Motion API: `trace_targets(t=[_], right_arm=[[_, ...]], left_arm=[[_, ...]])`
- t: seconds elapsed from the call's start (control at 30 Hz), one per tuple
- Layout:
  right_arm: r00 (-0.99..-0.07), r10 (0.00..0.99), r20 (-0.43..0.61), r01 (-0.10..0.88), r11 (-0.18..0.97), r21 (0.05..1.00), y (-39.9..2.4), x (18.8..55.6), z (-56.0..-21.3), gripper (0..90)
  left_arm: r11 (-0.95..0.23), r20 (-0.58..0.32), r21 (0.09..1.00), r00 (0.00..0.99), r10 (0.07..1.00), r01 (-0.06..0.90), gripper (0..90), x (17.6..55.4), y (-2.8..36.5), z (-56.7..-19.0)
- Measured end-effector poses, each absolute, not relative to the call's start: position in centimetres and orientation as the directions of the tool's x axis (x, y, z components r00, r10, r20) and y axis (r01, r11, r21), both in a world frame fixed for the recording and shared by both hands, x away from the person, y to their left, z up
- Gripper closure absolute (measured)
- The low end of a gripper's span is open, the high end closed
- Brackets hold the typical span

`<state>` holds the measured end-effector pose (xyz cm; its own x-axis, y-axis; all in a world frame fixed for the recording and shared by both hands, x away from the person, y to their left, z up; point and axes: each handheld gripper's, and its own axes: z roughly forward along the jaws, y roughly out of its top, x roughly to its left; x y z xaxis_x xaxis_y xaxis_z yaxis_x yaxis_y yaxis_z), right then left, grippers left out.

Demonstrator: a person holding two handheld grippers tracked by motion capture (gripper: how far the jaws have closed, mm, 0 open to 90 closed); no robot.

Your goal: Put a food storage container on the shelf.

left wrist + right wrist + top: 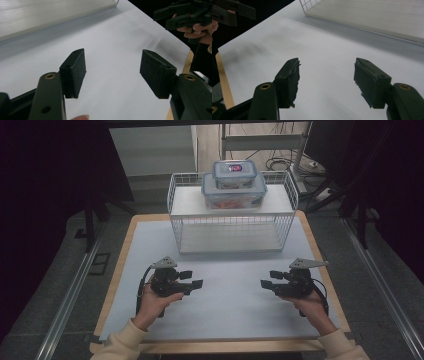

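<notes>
Over the pale table mat (225, 295), I am holding my left gripper (192, 279) and right gripper (269, 279) with jaws spread wide, gripping nothing, tips facing each other across bare mat. Beyond them, the wire basket (230, 227) is carrying two stacked lidded containers (234, 185), well apart from both grippers.

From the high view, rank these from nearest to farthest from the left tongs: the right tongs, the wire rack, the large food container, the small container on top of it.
1. Right tongs, across the mat, level with the left tongs.
2. Wire rack, ahead at the table's far end.
3. Large food container, on the rack's upper shelf.
4. Small container, stacked on the large one, farthest back.
</notes>
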<state>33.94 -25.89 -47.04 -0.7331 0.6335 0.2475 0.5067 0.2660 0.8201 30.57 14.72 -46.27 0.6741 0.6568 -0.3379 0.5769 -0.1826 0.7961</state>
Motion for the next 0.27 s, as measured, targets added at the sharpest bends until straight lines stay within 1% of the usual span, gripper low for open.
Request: trace_targets(t=[0.27], right_arm=[[-0.724,0.646,0.241,0.493,0.239,0.837,-26.37,33.72,-46.98,32.7]], left_arm=[[-0.178,-0.335,0.798,0.669,0.663,0.576,36.7,30.41,15.0,-46.38]])
